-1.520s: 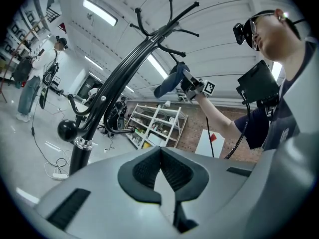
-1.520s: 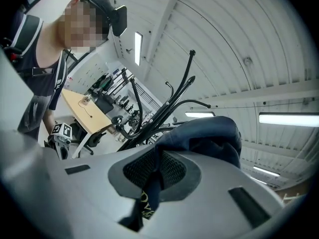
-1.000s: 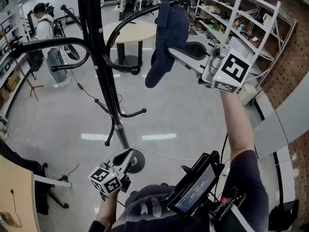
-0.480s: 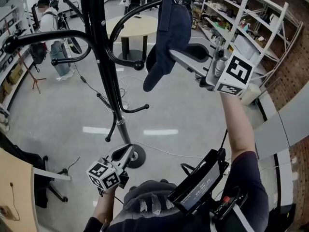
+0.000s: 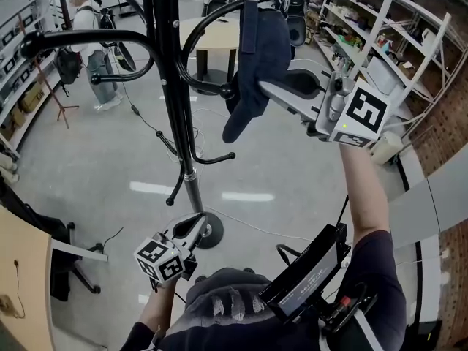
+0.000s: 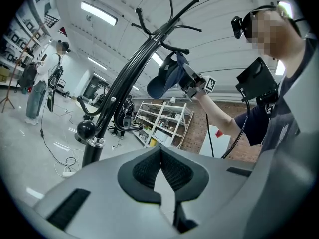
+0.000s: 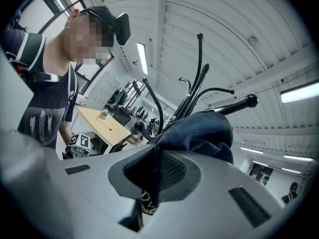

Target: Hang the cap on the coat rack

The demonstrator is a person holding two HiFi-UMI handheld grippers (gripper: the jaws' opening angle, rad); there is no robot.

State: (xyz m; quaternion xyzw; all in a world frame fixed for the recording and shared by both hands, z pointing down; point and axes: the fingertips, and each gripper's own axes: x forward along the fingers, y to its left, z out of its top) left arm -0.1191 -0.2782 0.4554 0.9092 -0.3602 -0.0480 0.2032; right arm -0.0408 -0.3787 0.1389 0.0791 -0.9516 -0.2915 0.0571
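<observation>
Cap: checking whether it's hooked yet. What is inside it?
A curved coat rack arm meets the cap at its top; the fabric hides whether the arm passes inside. The right gripper grips its edge.

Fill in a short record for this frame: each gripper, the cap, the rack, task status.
right gripper: shut on cap, raised at the rack
left gripper: shut, empty, held low
cap: dark blue, hanging beside an upper curved arm
coat rack: black, upright on the floor
status: cap not yet released; cannot tell if it is hooked
</observation>
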